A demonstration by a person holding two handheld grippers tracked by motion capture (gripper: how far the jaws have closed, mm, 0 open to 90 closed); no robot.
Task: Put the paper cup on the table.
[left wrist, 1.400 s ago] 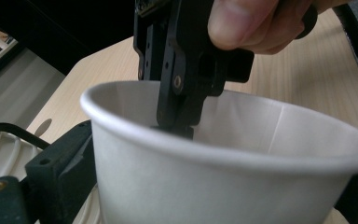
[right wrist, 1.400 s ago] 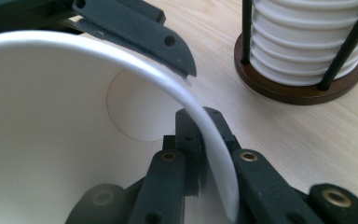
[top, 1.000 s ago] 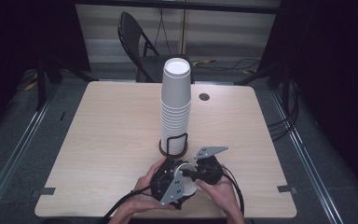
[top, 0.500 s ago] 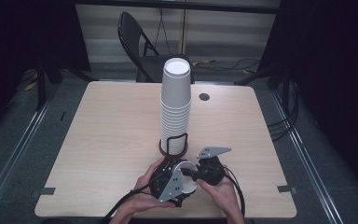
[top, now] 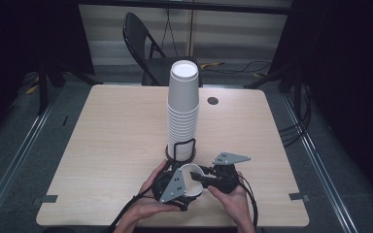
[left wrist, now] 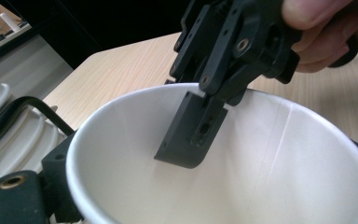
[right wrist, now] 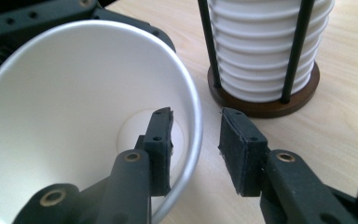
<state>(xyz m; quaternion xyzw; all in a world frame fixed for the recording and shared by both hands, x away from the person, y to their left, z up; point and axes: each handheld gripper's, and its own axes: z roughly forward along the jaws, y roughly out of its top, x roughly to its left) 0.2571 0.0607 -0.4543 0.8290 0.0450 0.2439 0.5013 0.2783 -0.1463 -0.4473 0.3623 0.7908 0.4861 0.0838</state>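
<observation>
A single white paper cup [top: 190,177] is held on its side low over the table's near edge. My left gripper [top: 177,187] is shut on its body; one finger [left wrist: 14,191] presses the outer wall. My right gripper [top: 205,176] straddles the cup's rim [right wrist: 193,116], with one pad inside the cup [left wrist: 191,130] and the other outside. Its jaws have just been opening and neither pad presses the rim, so my right gripper [right wrist: 196,140] is open. A tall stack of white cups [top: 183,107] stands in a black wire holder [top: 180,150] just beyond.
The holder's round wooden base [right wrist: 261,105] sits close to the right gripper's outer jaw. The light wooden table [top: 116,136] has a small round hole [top: 212,101] near its far edge. A dark folding chair [top: 145,48] stands behind the table.
The right gripper's jaws have parted from the cup's rim. Both hands and the cup stay in the same place.
</observation>
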